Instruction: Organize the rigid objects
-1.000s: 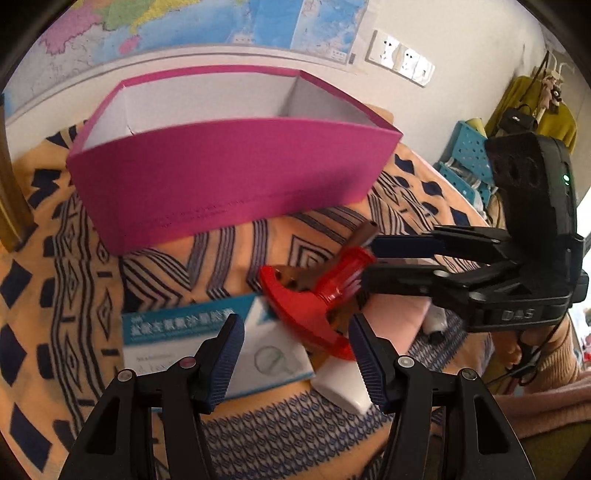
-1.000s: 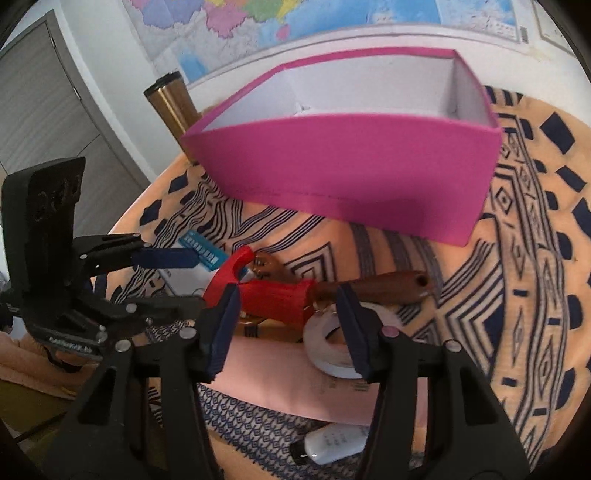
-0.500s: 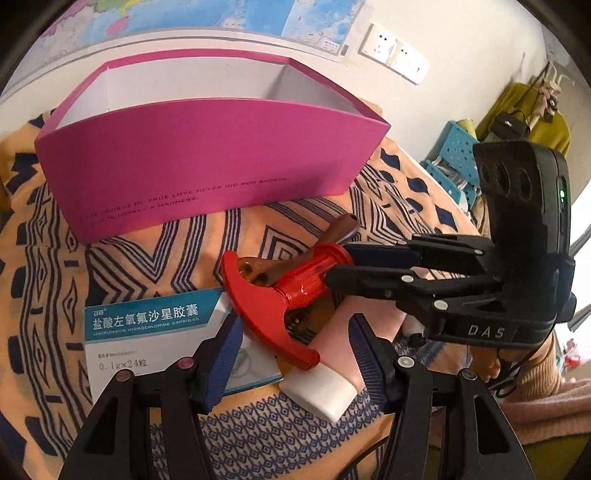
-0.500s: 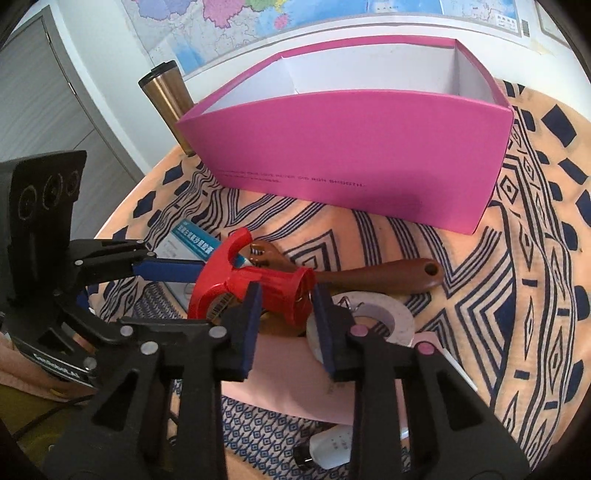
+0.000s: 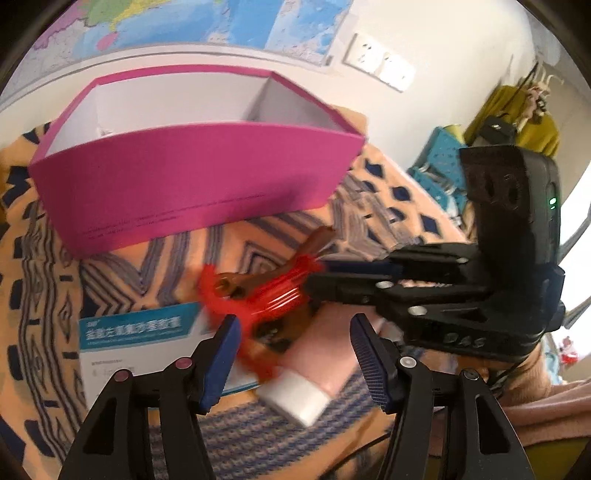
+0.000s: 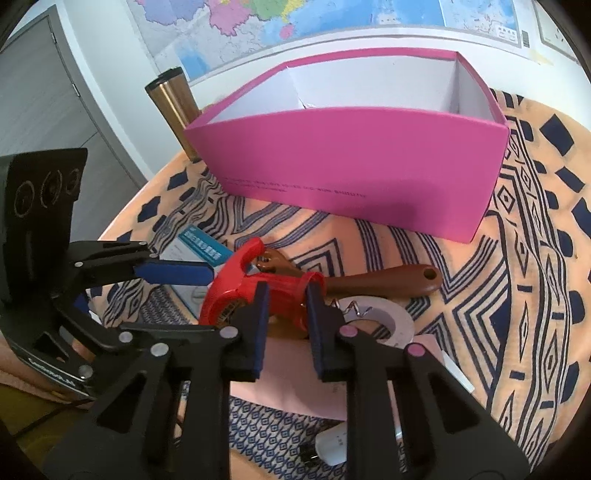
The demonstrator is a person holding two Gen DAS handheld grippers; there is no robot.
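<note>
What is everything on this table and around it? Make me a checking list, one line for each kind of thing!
Surface: round table under an orange cloth with dark blue patterns.
Job's things: open pink box, white inside; red corkscrew; brown wooden handle; tape roll; medicine box; pink tube with white cap.
Clutter: small white bottle at the near edge; metal cup behind the pink box.
Grippers: right gripper closing on the red corkscrew, pads against it; left gripper open, nothing between its pads.
Cables: nothing seen for sure.
Surroundings: wall map, sockets, grey door, hanging yellow clothes.
</note>
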